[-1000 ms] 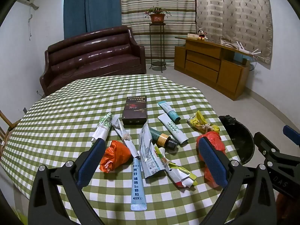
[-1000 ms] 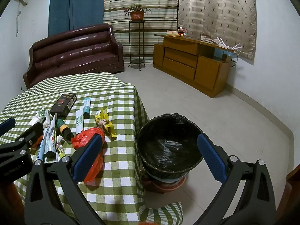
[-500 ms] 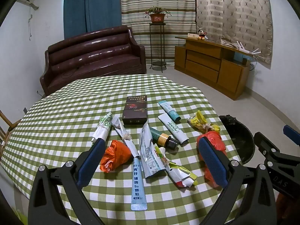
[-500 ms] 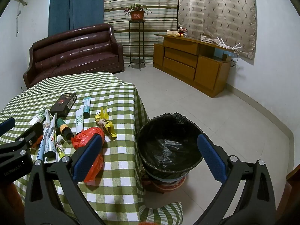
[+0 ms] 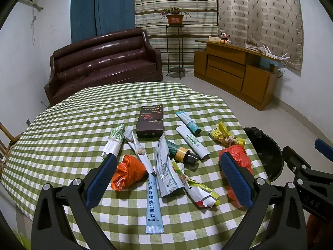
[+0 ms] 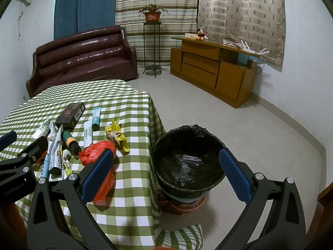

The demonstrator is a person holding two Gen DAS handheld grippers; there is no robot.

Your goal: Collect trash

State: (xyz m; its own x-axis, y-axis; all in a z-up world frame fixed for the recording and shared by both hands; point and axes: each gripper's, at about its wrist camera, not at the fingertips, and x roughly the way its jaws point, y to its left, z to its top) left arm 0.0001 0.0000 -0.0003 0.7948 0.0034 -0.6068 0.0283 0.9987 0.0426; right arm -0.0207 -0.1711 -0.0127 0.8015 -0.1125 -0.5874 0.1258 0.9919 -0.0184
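Observation:
Several pieces of trash lie on the green checked table [image 5: 62,129]: an orange bag [image 5: 128,171], a red bag [image 5: 236,156] [image 6: 96,151], a yellow wrapper [image 5: 224,134] [image 6: 117,135], a long blue sachet [image 5: 154,206], tubes [image 5: 192,138], a small bottle [image 5: 181,153] and a dark box [image 5: 149,121] [image 6: 70,115]. My left gripper [image 5: 166,184] hangs open above the near trash, nothing between its fingers. My right gripper [image 6: 166,176] is open over the black-lined bin [image 6: 188,159] beside the table's right edge.
A brown sofa [image 5: 102,62] stands behind the table. A wooden cabinet [image 6: 216,70] lines the right wall and a plant stand [image 6: 153,48] is at the back. Tiled floor [image 6: 249,129] spreads around the bin. A chair edge [image 5: 6,137] shows at the left.

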